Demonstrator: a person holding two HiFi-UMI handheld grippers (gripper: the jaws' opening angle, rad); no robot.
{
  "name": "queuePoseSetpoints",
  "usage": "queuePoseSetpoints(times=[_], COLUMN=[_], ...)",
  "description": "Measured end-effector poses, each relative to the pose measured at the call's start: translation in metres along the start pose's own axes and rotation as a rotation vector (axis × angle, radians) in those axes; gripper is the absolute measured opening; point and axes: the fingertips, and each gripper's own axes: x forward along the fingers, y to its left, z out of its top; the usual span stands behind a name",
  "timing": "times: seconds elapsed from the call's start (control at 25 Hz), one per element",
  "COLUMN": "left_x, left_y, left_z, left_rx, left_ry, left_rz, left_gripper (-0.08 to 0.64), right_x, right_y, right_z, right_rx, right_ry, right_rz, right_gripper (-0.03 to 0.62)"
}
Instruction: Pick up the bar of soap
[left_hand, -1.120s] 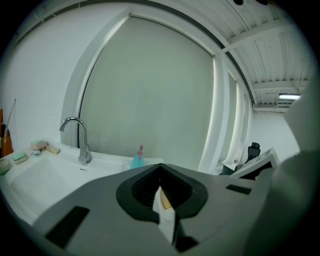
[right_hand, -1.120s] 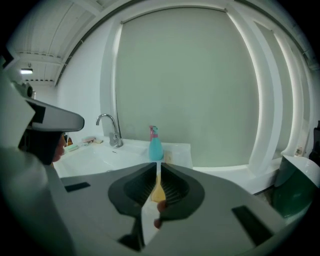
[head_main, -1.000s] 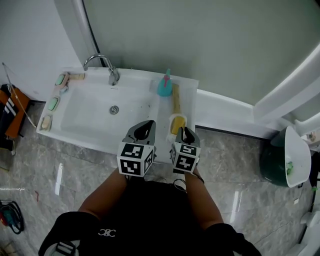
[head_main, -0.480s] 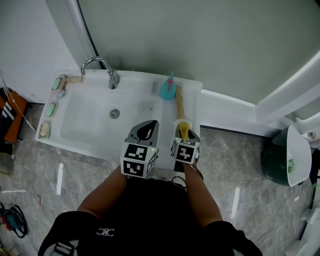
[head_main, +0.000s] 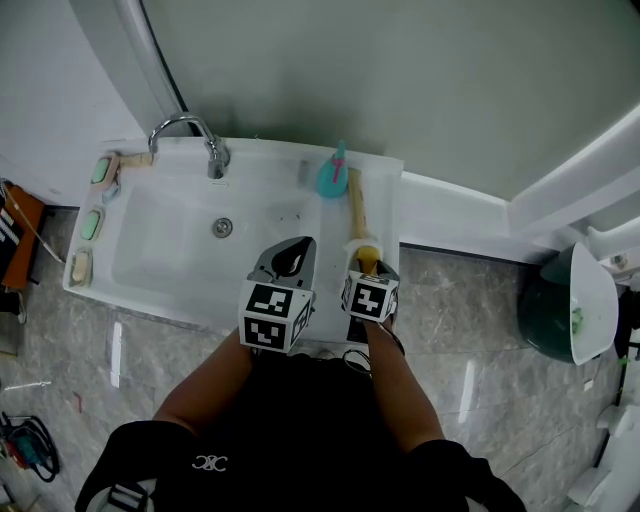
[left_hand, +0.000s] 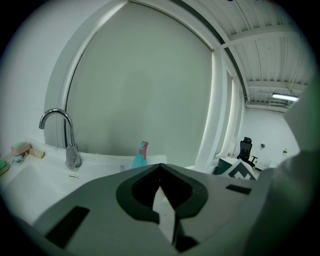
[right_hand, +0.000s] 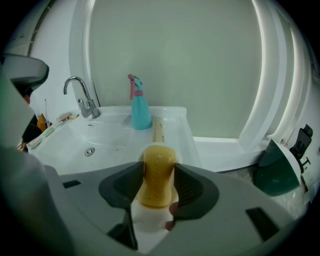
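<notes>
A yellow bar of soap (right_hand: 159, 186) stands on end in a white dish (right_hand: 148, 221) on the sink's right ledge; its top (head_main: 367, 257) peeks out in the head view. My right gripper (right_hand: 159, 169) (head_main: 368, 264) points steeply down at it. Its jaws have just been opening, and the soap now stands between the dark pads (right_hand: 189, 181), close to both, with no squeeze showing. My left gripper (head_main: 293, 256) (left_hand: 160, 168) hovers over the basin's front edge, empty, its tips together.
The white sink (head_main: 165, 255) has a chrome tap (head_main: 190, 135) at the back. A teal spray bottle (head_main: 332, 176) and a wooden stick (head_main: 355, 205) lie beyond the dish. Other soaps (head_main: 92, 222) line the left rim. A green bin (head_main: 560, 315) stands at the right.
The right gripper has dropped onto the dish and now straddles the soap, which lay uncovered before. The left gripper has shifted slightly toward the basin.
</notes>
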Motion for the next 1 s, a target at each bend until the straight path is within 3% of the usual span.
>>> queuePoseSetpoints(times=[0.52,0.68,0.8,1.0], left_x=[0.01,0.011,0.009,0.008], left_y=[0.001,0.002,0.003,0.002], left_z=[-0.001,-0.003,-0.003,-0.001], left_rx=[-0.032,-0.027,-0.022,-0.017], left_ry=[0.006,0.014,0.018,0.012], left_rz=[-0.034,-0.04,-0.042,-0.043], left_gripper=[0.008,0.008,0.008,0.008], right_x=[0.014,0.014,0.008,-0.006], right_y=[0.0,0.001,-0.002,-0.001], right_z=[-0.009,-0.008,-0.006,0.008], right_rx=[-0.055,-0.061,-0.015,0.032], right_ry=[0.157,0.133,0.104,-0.025], right_rz=[0.021,0.007,0.013,0.034], right_gripper=[0.187,0.19,0.19,0.19])
